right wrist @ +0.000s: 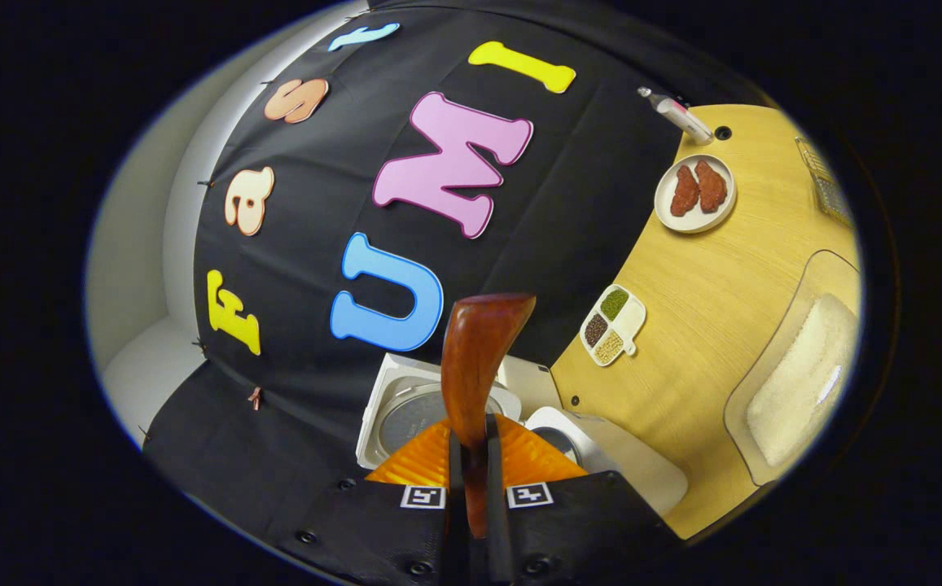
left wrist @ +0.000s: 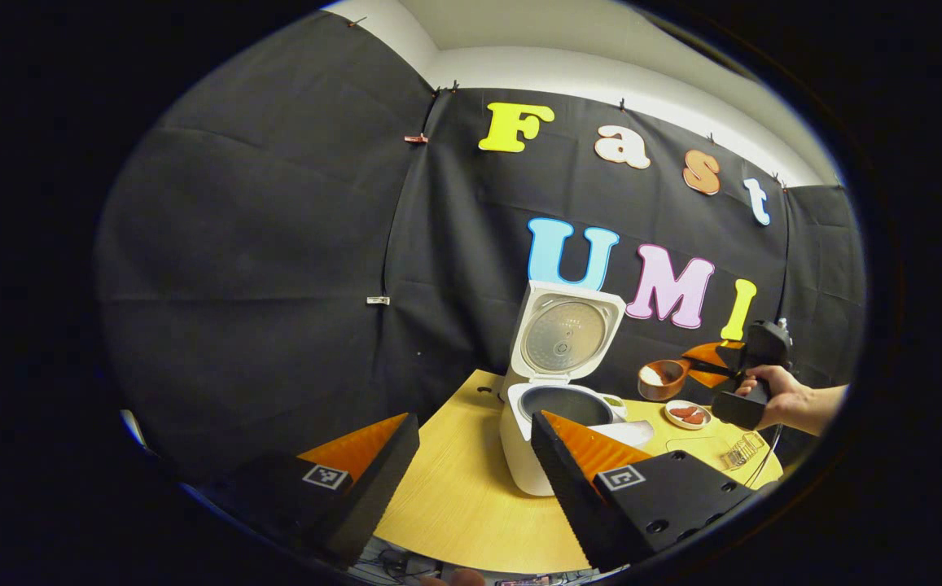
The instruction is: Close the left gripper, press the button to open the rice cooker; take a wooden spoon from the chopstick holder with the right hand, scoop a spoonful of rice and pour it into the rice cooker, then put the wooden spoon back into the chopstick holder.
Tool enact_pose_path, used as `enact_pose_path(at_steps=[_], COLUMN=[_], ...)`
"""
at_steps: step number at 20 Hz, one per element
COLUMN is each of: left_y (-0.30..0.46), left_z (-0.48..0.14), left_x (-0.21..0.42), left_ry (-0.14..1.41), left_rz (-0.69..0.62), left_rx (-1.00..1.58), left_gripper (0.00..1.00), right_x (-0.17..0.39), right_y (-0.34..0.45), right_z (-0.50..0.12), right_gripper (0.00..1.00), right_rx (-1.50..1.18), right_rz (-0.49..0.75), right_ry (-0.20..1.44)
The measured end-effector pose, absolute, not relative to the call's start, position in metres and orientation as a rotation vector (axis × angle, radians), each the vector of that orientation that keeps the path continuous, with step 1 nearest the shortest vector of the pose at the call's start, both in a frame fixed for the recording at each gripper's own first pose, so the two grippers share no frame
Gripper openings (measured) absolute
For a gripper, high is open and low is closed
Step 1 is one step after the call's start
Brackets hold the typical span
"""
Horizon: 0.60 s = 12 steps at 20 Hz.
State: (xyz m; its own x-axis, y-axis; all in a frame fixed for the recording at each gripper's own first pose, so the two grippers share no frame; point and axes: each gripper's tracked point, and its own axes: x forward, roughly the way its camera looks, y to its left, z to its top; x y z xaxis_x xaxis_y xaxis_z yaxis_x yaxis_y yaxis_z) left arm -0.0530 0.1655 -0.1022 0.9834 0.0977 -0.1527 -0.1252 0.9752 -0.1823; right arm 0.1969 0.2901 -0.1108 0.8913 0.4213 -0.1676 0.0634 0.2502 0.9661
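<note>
No brand or label on the appliances can be read. The rice cooker (left wrist: 556, 407) stands near the table's (left wrist: 454, 505) back edge with its lid (left wrist: 566, 334) raised and its dark inner pot open. The left gripper (left wrist: 475, 468) hangs released, fingers wide apart, over the table's near edge. The right gripper (right wrist: 471, 464) is clenched on the handle of the wooden spoon (right wrist: 475, 366), whose bowl carries white rice (left wrist: 651, 376) beside the cooker. A clear tray of rice (right wrist: 800, 382), a divided dish of grains (right wrist: 613, 325) and a small plate with two reddish pieces (right wrist: 694, 191) sit on the table.
</note>
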Motion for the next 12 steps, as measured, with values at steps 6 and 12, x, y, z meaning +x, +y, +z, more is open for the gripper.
enact_pose_path(at_steps=[6,12], left_y=[0.180,0.190], left_z=[-0.109,-0.118], left_x=[-0.054,-0.056], left_ry=[0.160,0.178], left_rz=[0.132,0.140], left_rx=[-0.201,-0.204], left_gripper=[0.97,0.95], right_x=[0.225,0.249], right_y=[0.347,0.379], right_z=[-0.116,-0.124], right_gripper=[0.12,0.13], right_rx=[1.113,0.896], right_rz=[0.270,0.267], right_ry=[0.446,0.449])
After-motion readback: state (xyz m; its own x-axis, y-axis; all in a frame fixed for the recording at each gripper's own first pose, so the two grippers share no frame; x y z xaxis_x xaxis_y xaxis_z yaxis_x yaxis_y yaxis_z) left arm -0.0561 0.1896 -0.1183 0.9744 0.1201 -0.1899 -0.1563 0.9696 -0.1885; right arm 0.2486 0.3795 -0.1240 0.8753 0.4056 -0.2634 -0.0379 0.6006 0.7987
